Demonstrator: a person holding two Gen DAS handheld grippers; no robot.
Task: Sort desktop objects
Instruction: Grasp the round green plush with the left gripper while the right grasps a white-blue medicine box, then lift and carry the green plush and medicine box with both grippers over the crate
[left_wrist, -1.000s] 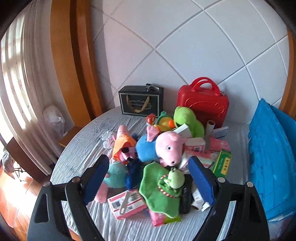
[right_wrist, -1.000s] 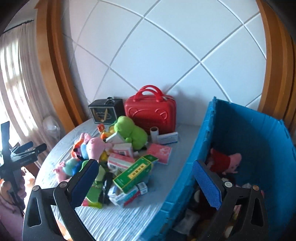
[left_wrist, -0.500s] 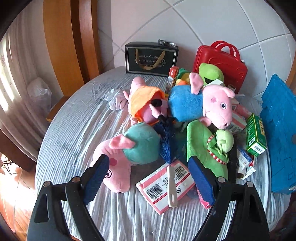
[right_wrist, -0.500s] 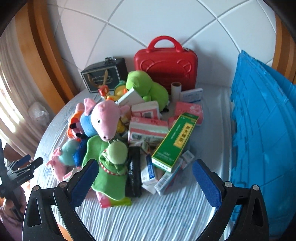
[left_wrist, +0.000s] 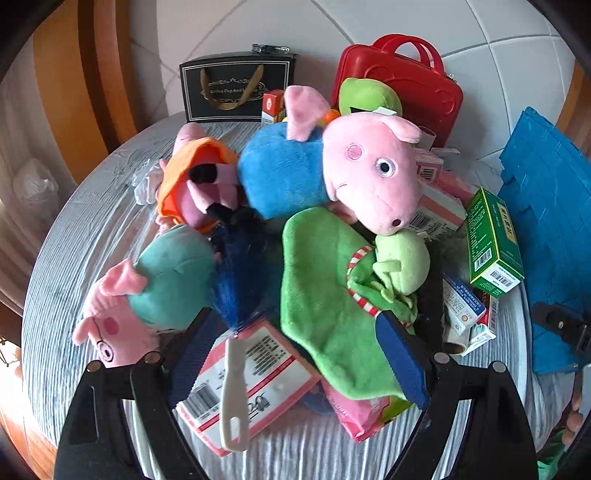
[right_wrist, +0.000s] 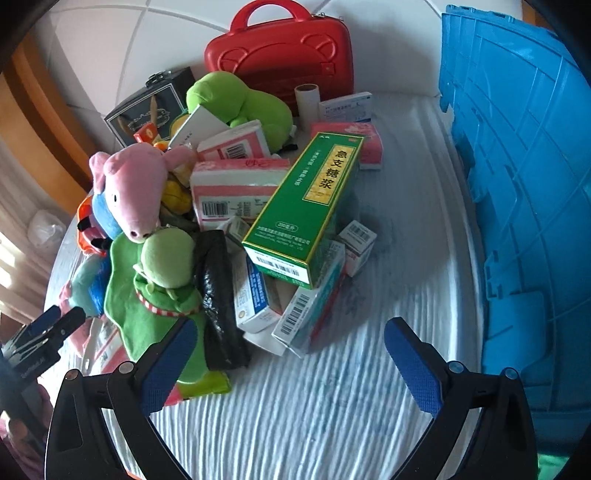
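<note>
1. Two kinds of things make up one heap on the round table (right_wrist: 332, 406), which wears a ribbed pale cloth: soft plush toys on its left side, stiff printed boxes on its right.
2. Uppermost among the toys lies a pink pig (left_wrist: 369, 173) with a blue body, its snout resting on a green frog cloth (left_wrist: 325, 306) that has a round head and a red-and-white striped collar.
3. Beside them lie a pig in teal (left_wrist: 162, 280), a pig in orange (left_wrist: 192, 173) and a brush (left_wrist: 236, 332) with dark blue bristles and a flat white handle.
4. A long green box (right_wrist: 306, 206) with a yellow label sits tilted on top of smaller pink and white cartons.
5. Behind the heap stand a glossy red case (right_wrist: 280, 55) and a black gift bag (left_wrist: 236, 88); a ribbed blue crate (right_wrist: 517, 184) stands at the right.
6. Left gripper (left_wrist: 295, 354) has its blue-padded fingers spread wide over the brush handle and the hem of the frog cloth, holding nothing.
7. Right gripper (right_wrist: 291, 358) is likewise spread, empty, low over bare cloth just in front of the cartons.
</note>
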